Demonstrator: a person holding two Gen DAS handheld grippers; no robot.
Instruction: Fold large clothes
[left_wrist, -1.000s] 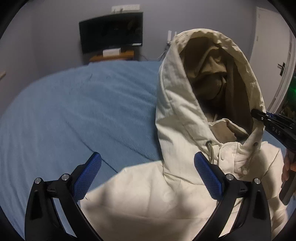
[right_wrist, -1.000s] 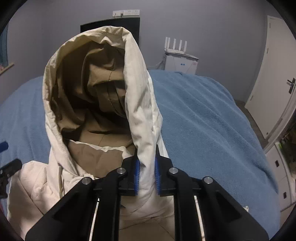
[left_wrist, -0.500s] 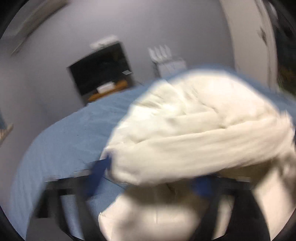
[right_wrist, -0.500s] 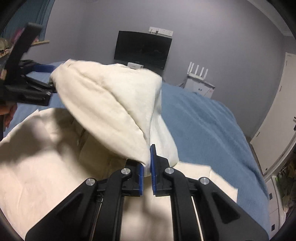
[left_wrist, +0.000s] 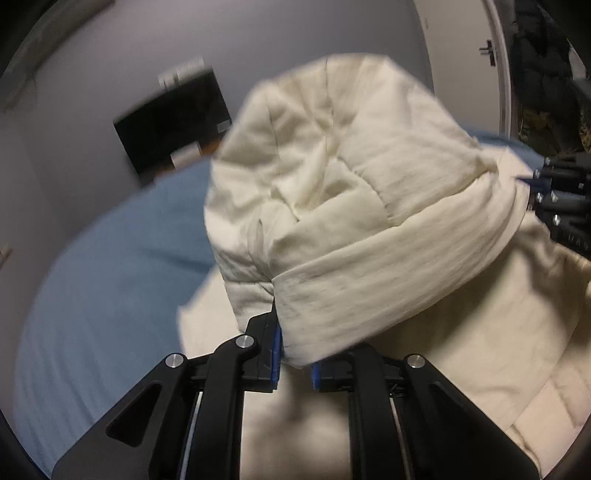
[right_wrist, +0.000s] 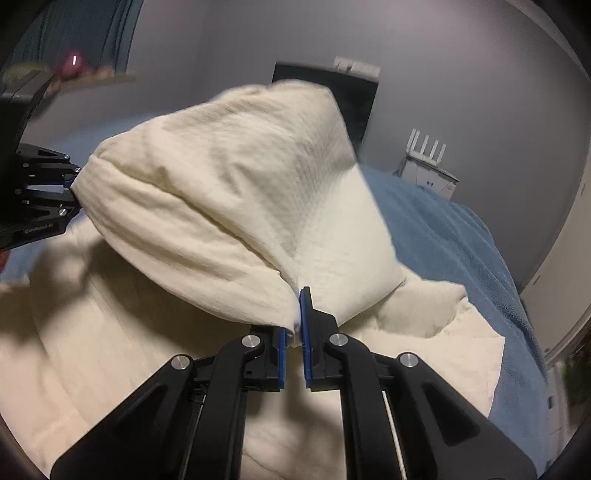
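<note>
A cream hooded jacket lies on a blue bed. Its hood (left_wrist: 351, 206) is lifted off the jacket body (left_wrist: 461, 350) and stretched between both grippers, outer side toward me. My left gripper (left_wrist: 293, 354) is shut on the hood's rim at one end. My right gripper (right_wrist: 293, 332) is shut on the rim at the other end. The hood (right_wrist: 229, 199) also fills the right wrist view, above the jacket body (right_wrist: 92, 332). Each gripper shows at the edge of the other's view: the right one (left_wrist: 543, 192), the left one (right_wrist: 70, 188).
The blue bed cover (left_wrist: 110, 266) spreads to the left, and to the right in the right wrist view (right_wrist: 461, 251). A dark monitor (left_wrist: 173, 122) stands at the back wall. A white router (right_wrist: 428, 166) sits beyond the bed. A door (left_wrist: 469, 55) is at the right.
The left gripper, open a second ago, has closed on the hood's rim. The hood, upright with its tan lining showing, has been tipped over toward the jacket body, held by both grippers.
</note>
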